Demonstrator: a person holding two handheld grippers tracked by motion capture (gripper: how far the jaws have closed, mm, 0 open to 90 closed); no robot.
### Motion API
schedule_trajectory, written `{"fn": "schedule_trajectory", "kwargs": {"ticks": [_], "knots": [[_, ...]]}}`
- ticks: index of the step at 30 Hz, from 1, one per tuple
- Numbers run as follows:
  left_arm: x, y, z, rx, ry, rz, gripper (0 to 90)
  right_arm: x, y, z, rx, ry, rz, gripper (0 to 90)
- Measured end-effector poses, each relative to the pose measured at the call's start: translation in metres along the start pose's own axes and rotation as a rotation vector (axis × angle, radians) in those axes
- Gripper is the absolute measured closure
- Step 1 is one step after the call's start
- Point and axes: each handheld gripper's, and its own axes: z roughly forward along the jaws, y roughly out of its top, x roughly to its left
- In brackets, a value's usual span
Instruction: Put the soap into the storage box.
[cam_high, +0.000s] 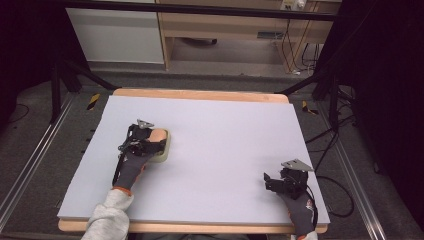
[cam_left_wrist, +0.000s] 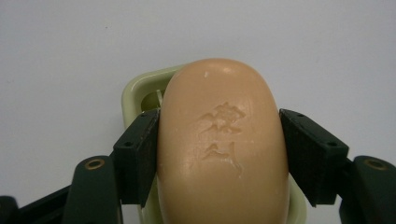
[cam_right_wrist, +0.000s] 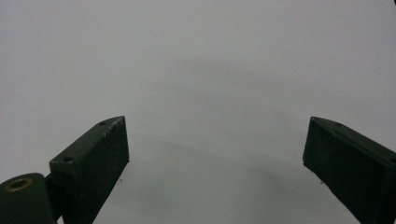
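Soap bar (cam_left_wrist: 222, 144) peach-orange, an embossed mark pressed in its top face; soap dish (cam_left_wrist: 135, 91) pale yellow-green; left gripper (cam_left_wrist: 219, 154) black, brass-coloured rivets; right gripper (cam_right_wrist: 217, 158) the same black; table mat (cam_high: 225, 145) plain pale lavender-grey; table edge (cam_high: 200, 94) light wood; sleeve (cam_high: 107, 217) grey.

Soap bar (cam_left_wrist: 223, 149) waxy, smooth, embossed; soap dish (cam_left_wrist: 135, 93) glossy pale-green plastic; jaws matt black; table (cam_high: 225, 145) covering matt grey, wood edge.

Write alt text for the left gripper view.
The left gripper has its two black jaws against the sides of a peach soap bar stamped with raised characters, above a pale green soap dish on a white tabletop.
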Motion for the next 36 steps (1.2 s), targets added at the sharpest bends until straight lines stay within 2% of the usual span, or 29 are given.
{"fn": "schedule_trajectory", "kwargs": {"ticks": [36], "knots": [[0.002, -0.006, 0.013, 0.028, 0.022, -0.007, 31.3, 0.0, 0.0, 0.0, 0.002, -0.001, -0.001, 7.2]]}}
